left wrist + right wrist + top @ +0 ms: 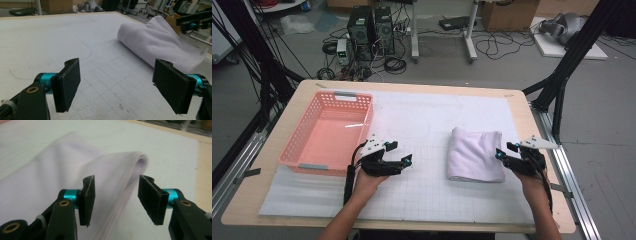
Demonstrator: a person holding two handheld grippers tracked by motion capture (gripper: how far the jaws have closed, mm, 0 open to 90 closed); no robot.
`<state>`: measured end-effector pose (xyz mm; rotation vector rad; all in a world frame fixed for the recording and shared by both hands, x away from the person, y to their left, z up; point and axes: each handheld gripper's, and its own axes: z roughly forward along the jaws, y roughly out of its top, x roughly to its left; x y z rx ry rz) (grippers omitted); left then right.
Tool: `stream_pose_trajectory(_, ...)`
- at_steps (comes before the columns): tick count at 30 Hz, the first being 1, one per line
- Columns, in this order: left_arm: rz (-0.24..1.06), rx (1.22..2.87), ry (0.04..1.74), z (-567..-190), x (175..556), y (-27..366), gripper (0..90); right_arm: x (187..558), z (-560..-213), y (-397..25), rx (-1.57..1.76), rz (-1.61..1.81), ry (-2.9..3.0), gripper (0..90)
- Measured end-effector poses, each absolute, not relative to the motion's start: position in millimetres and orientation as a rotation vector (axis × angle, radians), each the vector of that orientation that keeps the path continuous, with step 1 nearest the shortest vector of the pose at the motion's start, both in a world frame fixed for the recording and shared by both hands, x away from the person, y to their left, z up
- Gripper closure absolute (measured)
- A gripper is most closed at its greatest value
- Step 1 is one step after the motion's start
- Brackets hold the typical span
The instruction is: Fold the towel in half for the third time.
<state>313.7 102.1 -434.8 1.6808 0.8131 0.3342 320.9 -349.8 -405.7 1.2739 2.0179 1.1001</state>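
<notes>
Scene: you stand at a wooden table [539, 150] covered by a white gridded mat [432, 185], a gripper in each hand.
Towel: a folded white towel [475, 154] lies on the mat at about 3 o'clock from the table's middle, its rolled fold at the far end, its hemmed edges toward you.
Right gripper: your right gripper [507, 151] sits at the towel's right edge, near corner, at 3 o'clock of the cloth. In the right gripper view its jaws stand apart with a raised fold of the towel [117, 177] rising between and beyond them; whether the pads touch the cloth cannot be told, as the fabric is blurred.
Left gripper: your left gripper [400, 153] hovers over bare mat at 9 o'clock of the towel, well apart from it. In the left gripper view its jaws are spread wide, nothing between them, the towel [160, 42] lying ahead at 1 o'clock.
Basket: a pink plastic basket [292, 150] with grey handle strips rests at the table's 9 o'clock, just beside your left hand [367, 181].
Writing: no brand, label or lettering can be read on towel, basket or mat; the mat carries printed grid lines and faint pencilled curves.
</notes>
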Motion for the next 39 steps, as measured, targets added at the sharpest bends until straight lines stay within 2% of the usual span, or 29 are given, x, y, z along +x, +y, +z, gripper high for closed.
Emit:
stream_pose_trajectory(3,0.332,1.682,0.812,-435.0,314.2,102.2,22.8,349.0,-413.0,-343.1,1.397,1.088,1.996,48.7)
stream_pose_trajectory(5,0.328,1.682,0.812,-434.9,313.7,101.7,22.9,363.1,-420.5,-342.4,1.412,1.052,2.043,70.8)
stream_pose_trajectory(7,0.327,1.685,0.810,-434.7,313.3,102.0,22.9,372.0,-428.5,-344.8,1.437,0.914,2.036,73.2)
stream_pose_trajectory(12,0.331,1.681,0.814,-434.3,313.4,103.7,22.9,365.1,-423.5,-349.3,1.472,0.842,1.931,55.5)
stream_pose_trajectory(18,0.328,1.683,0.819,-434.6,313.6,103.3,22.9,323.4,-407.2,-352.4,1.338,1.068,1.994,52.8)
stream_pose_trajectory(23,0.333,1.680,0.823,-433.9,313.3,104.4,22.9,291.5,-415.5,-340.0,1.214,1.089,2.151,49.2)
stream_pose_trajectory(30,0.331,1.669,0.825,-432.9,312.7,105.8,22.9,278.9,-431.2,-345.1,1.135,0.950,2.257,45.5)
stream_pose_trajectory(39,0.336,1.681,0.814,-432.8,312.9,107.1,20.6,271.9,-415.7,-369.9,1.232,1.120,2.027,29.7)
